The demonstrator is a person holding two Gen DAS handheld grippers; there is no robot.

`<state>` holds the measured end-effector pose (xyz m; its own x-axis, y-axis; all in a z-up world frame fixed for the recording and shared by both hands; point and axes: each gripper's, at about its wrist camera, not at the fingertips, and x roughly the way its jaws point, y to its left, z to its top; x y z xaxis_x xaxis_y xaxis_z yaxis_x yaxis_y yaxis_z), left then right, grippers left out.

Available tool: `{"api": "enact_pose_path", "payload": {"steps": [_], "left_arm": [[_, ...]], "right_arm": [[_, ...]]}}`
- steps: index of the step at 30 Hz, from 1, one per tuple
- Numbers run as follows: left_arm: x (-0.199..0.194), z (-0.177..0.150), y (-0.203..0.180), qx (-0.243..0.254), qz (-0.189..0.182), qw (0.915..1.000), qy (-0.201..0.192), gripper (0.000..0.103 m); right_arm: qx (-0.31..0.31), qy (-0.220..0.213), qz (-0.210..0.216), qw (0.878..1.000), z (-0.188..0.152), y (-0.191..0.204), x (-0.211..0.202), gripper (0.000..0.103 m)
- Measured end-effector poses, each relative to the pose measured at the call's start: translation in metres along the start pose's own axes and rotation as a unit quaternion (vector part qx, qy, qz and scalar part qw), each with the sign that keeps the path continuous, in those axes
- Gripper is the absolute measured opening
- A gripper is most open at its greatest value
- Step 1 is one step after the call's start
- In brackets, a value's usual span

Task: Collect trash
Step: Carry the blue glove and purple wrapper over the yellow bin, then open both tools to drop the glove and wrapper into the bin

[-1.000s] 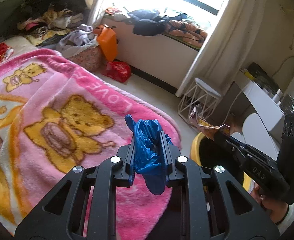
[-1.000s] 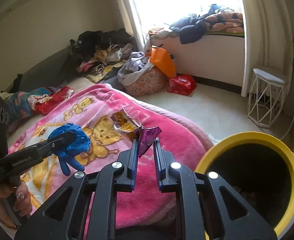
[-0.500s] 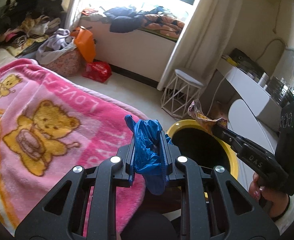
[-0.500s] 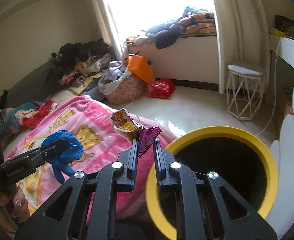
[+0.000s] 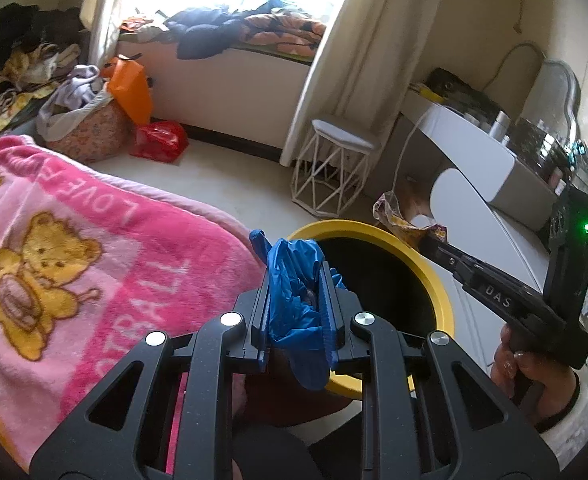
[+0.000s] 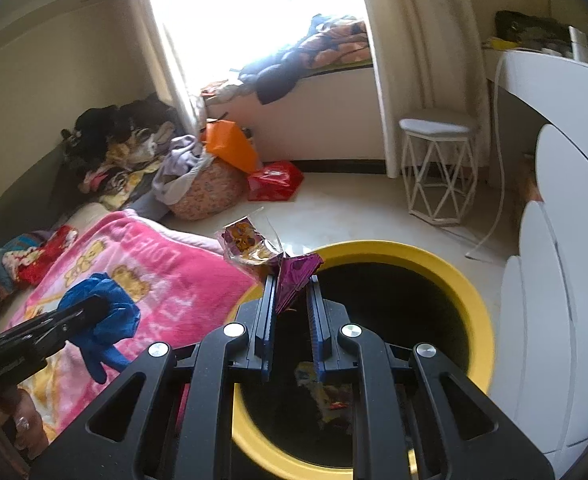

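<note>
Right now you are carrying two pieces of trash: a crumpled blue glove (image 5: 294, 300) is sitting pinched in your left gripper (image 5: 296, 280), and a torn snack wrapper (image 6: 269, 256) is being clamped narrowly by your right gripper (image 6: 291, 284). Both are hanging above the near rim of the yellow bin (image 6: 482, 320), just past the pink bear blanket (image 5: 73, 260), probably so that each drops straight in once released

Crumpled blue glove (image 5: 294, 304) and crinkled purple-yellow snack wrapper (image 6: 271, 254) held aloft beside yellow-rimmed black trash bin (image 6: 470, 292), wrappers inside.
</note>
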<state>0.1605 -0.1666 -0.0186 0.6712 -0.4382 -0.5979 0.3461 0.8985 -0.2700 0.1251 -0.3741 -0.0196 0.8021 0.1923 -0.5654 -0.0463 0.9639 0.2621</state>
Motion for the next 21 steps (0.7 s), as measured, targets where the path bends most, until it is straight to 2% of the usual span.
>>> {"api": "enact_pose_path", "payload": {"steps": [8,21], "left_arm": [[0.022,-0.004,-0.022,0.024,-0.013,0.9995,0.017,0.015],[0.073,-0.005,-0.049,0.06,-0.03,0.9963,0.053,0.015]], "right_arm": [[0.024,0.01,-0.036,0.999,-0.01,-0.028,0.003,0.015],[0.05,0.04,-0.07,0.996,-0.029,-0.056,0.012,0.017]]}}
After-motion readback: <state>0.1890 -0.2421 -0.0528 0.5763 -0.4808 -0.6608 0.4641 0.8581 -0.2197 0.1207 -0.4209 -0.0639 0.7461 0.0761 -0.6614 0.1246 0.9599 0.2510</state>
